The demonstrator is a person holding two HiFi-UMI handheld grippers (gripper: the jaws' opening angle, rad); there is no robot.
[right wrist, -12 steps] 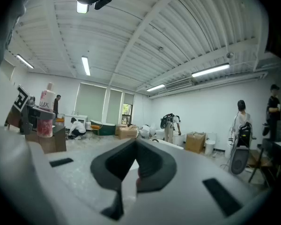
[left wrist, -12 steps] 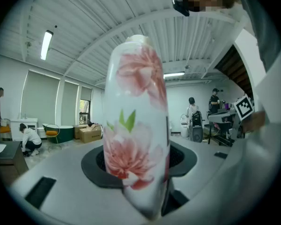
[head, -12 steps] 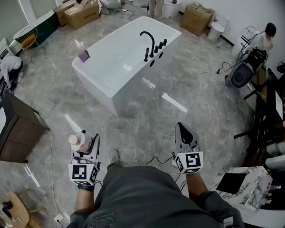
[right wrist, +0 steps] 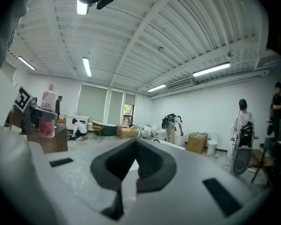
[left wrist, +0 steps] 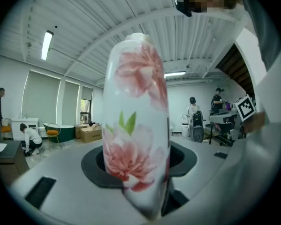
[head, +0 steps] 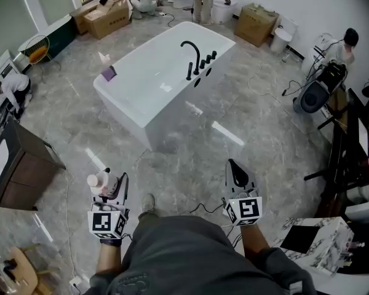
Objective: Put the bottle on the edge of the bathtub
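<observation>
My left gripper (head: 112,184) clamping the bottle (head: 99,181), right gripper (head: 236,168) closed, empty, tub (head: 133,118) far ahead across floor (head: 190,155), boxes (head: 107,17) beyond.

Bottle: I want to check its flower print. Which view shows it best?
The left gripper view: the bottle fills the centre, pink flowers sharp, clamped in the left gripper. The head view shows only its small cap and top from above; the right gripper view shows it tiny at far left.

bottle (head: 98,180): lower part hidden in left gripper (head: 114,180) | near end blurred in left gripper view
</observation>
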